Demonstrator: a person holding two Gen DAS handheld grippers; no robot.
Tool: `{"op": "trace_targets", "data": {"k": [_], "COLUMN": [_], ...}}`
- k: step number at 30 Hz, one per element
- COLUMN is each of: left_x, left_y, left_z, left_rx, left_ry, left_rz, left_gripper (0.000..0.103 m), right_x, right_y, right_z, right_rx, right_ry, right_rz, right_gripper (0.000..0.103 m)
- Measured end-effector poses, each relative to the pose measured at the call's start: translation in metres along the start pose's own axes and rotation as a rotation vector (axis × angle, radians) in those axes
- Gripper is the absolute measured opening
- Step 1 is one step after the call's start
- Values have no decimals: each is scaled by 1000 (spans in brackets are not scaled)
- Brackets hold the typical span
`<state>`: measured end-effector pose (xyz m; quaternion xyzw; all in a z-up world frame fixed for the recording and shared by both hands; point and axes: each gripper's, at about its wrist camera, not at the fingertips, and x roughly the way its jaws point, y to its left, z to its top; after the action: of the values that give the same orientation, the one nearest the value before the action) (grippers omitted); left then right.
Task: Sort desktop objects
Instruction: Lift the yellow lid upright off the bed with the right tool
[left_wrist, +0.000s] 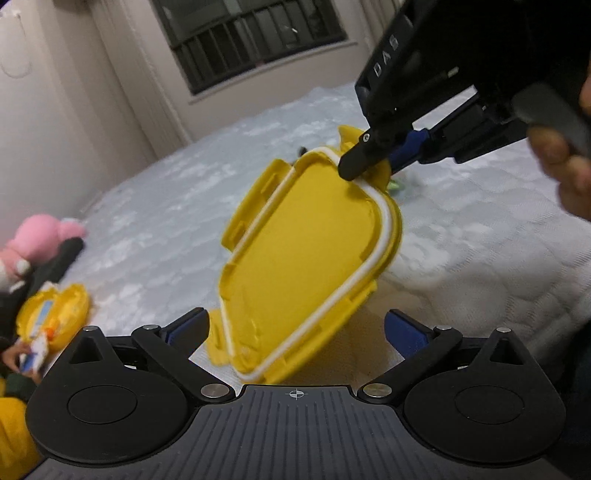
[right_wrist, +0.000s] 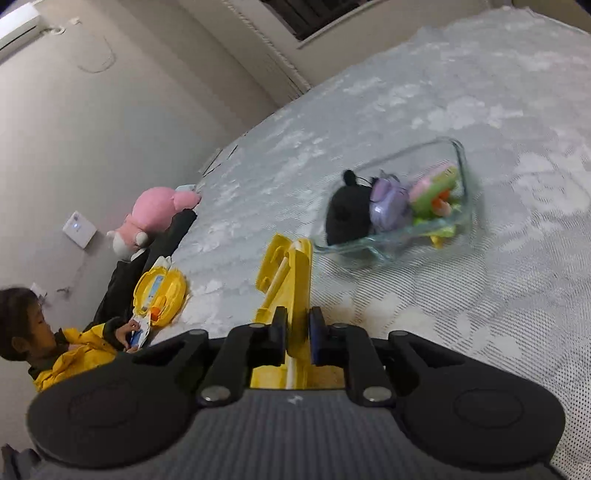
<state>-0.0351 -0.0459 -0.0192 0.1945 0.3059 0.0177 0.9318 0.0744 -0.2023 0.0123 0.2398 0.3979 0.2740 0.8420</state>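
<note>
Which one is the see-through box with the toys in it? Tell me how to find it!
Look at the big bed with the pale flowery cover. Out in the open stretch, beyond the yellow lid clamped in the right gripper, sits the glass box. It is the only clear thing there, with a black toy, a purple toy and a green toy inside.

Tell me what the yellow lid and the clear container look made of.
Yellow lid: looks like matte moulded plastic, with hinged clip flaps and a white seal strip that may be rubber. Clear container: transparent with thick glossy walls, likely glass, though clear plastic is possible.
</note>
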Motion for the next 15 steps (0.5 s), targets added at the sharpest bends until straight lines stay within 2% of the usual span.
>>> {"op": "trace_targets", "data": {"k": [3,9,12,15], "left_x": [7,20,31,46], "left_y": [11,40,55,77], "left_z": [1,9,16,26], "left_rx": [-28,-63,-69,-110], "left_ry": [-32,-115,-169,-225], "left_rz": [42,77,118,96], "left_gripper": [103,103,103,103], "right_x": [0,12,23,34], "right_y": [20,71,100,127], "right_z": [6,28,41,53], "right_rx": [-30,-78,-126,-189], "right_ry": [13,27,0,-45], "right_rz": [9,51,41,11], "right_gripper": [14,16,17,16]}}
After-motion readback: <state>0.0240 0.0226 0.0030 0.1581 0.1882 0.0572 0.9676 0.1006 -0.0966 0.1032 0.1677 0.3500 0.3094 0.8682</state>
